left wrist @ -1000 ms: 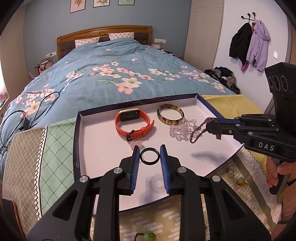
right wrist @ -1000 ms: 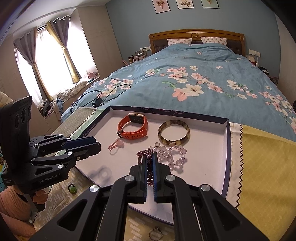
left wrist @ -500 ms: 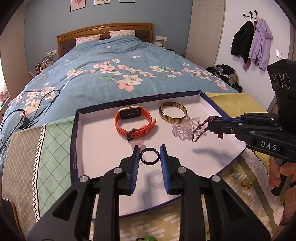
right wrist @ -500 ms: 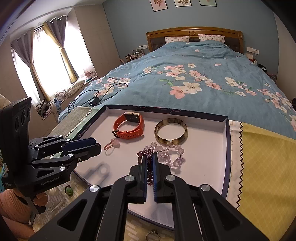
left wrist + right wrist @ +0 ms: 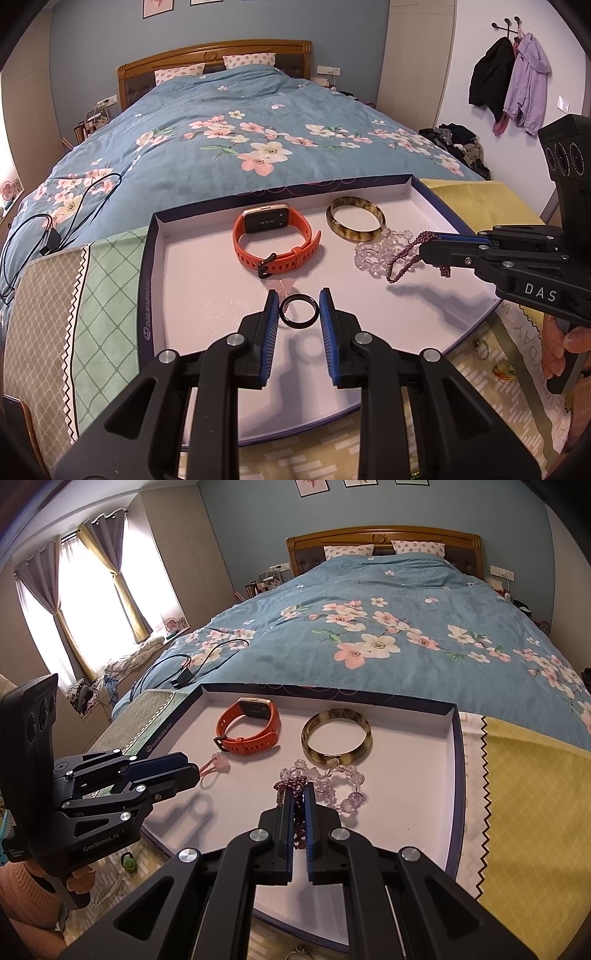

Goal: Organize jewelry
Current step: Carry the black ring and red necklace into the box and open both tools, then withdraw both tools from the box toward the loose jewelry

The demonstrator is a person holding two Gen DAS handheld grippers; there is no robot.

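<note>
Holding steady, nothing shifted: left gripper (image 5: 298,314) clamped on black ring (image 5: 298,313) above tray (image 5: 192,280) at 6 o'clock; right gripper (image 5: 299,808) clamped on garnet bead strand (image 5: 291,786) beside crystal bracelet (image 5: 343,786). Release pending.

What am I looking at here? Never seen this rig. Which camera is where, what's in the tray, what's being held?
No robot arm: a person holds a two-finger gripper in each hand, each with a fisheye camera looking along its fingers.

The left wrist view shows the left gripper shut on a black ring above the tray. The other gripper reaches in from that picture's right edge.

The right wrist view shows the right gripper shut on a dark red bead strand.

In the tray, which sits on cloths at the foot of a bed: an orange smartwatch, a mottled bangle, a clear bead bracelet and a small pink piece. A few rings and small pieces lie outside the tray.
</note>
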